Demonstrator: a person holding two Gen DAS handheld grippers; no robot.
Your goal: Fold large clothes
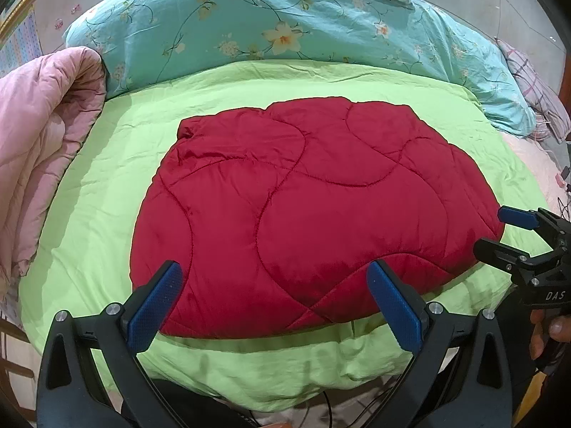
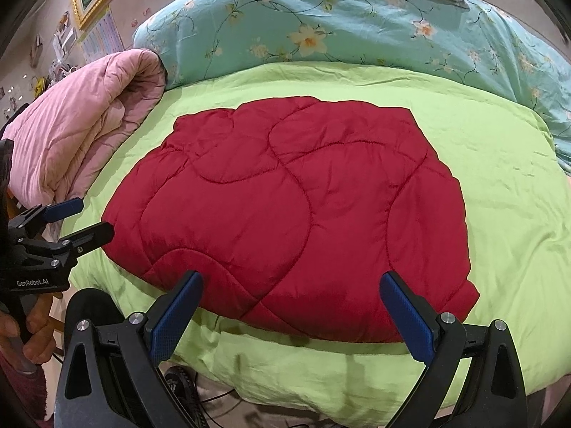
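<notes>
Two blue pads stand wide apart on the left tool [image 1: 274, 296] in the left wrist view, holding nothing. Straight ahead of it, and partly framed between its pads, lies the red quilted garment [image 1: 314, 207], folded into a thick bundle on the green sheet [image 1: 107, 185] of the bed. Its near edge is just beyond the pad tips. Off to this tool's right, the right tool [image 1: 496, 235] hovers near the bundle's right edge, a hand [image 1: 549, 331] on its grip.

From the right wrist view, the right tool [image 2: 291, 306] also has its pads spread and empty, with the garment [image 2: 285, 207] directly in front, its near edge between the pads. Left of it, the left tool [image 2: 91, 219] sits open beside the bundle's left edge. A pink quilt [image 2: 82, 125] lies further left, and a floral turquoise duvet [image 2: 357, 25] beyond.
</notes>
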